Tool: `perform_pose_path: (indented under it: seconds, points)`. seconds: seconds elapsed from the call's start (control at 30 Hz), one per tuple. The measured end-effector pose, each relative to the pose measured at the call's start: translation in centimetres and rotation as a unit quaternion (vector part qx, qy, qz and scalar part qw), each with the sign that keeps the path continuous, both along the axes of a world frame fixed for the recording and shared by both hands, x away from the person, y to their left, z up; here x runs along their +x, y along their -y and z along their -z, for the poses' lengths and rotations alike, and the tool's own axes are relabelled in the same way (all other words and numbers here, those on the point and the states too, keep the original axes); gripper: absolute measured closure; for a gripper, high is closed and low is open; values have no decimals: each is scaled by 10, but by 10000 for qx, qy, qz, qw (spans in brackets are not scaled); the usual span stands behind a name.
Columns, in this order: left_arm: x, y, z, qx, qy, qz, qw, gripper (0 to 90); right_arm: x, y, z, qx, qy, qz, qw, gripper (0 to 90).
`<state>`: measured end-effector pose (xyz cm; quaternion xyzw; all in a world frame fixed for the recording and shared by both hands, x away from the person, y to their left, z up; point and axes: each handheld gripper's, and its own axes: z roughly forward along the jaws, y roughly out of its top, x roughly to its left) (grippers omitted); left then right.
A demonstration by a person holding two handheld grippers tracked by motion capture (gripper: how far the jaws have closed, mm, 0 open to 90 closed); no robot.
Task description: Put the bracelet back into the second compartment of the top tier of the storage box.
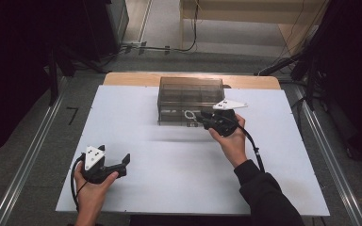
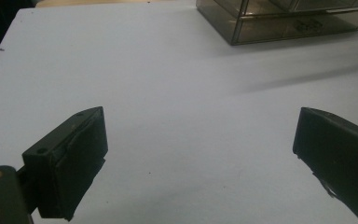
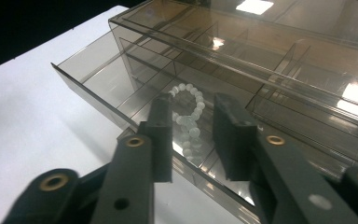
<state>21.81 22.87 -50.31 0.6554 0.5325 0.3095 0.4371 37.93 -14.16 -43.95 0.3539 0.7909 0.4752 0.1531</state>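
1. A smoky, see-through drawer organiser [image 1: 190, 96] is seen toward the far side of the white bench [image 1: 136, 141]; every place below is given relative to this organiser.
2. Its lower drawer [image 3: 98, 70] is pulled out toward the person, and its inside is split by thin dividers into several compartments.
3. A string of pale, milky beads [image 3: 189, 114] lies in one of the drawer's compartments, curled into a loop with a short tail (the beads rest on the drawer floor and are clasped by nothing).
4. In the high view the beads [image 1: 189, 115] are seen at the organiser's near front edge, just to the left of the right hand.
5. The right hand-held gripper [image 3: 193, 137] is held right at the organiser's front, over the open drawer; its jaws stand narrowly apart, with the beads seen through the gap below them, and nothing is pinched.
6. In the high view the right hand-held gripper [image 1: 202, 121] points at the drawer front.
7. The left hand-held gripper [image 1: 120, 162] is held well apart from the organiser, at the near left of the bench.
8. Its jaws are spread wide, with bare bench between them (seen most plainly in the left gripper view [image 2: 200, 154]).
9. The organiser's upper compartments are seen under a clear lid; their contents cannot be told.
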Motion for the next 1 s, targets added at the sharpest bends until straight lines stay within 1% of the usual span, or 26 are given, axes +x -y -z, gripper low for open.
perform_pose_path:
  seconds: [0.17, 0.2, 0.23, 0.37, 0.57, 0.6, 0.67, 0.7, 0.93, 1.0]
  points:
    - [0, 0, 0, -6, -4, -5, 10000, 33, -3, 0, -3, 4, 24, -24, 10000, 551]
    - [0, 0, 0, -3, -3, -5, 10000, 33, -3, 1, -3, 5, 29, -27, 10000, 512]
    - [0, 0, 0, -4, -1, -7, 10000, 33, -3, 1, -3, 5, 29, -27, 10000, 512]
    - [0, 0, 0, -5, -3, -5, 10000, 33, -4, 1, -4, -34, 18, -52, 10000, 441]
    - [0, 0, 0, 6, -10, -9, 10000, 33, -9, 1, -7, -17, 23, -90, 10000, 353]
    - [0, 0, 0, 4, -8, -10, 10000, 33, -9, 1, -7, -17, 23, -90, 10000, 353]
    - [-1, 0, 0, 9, -12, -7, 10000, 33, -11, 2, -8, -11, 45, -75, 10000, 321]
    - [-1, 0, 0, 14, -12, -11, 10000, 33, -11, 2, -8, -11, 45, -75, 10000, 321]
    - [-1, 0, 0, 17, -11, -21, 10000, 33, -16, 4, -11, -42, 20, -60, 10000, 245]
    - [-1, 0, 0, 15, -11, -17, 10000, 33, -17, 5, -11, -41, 23, -58, 10000, 237]
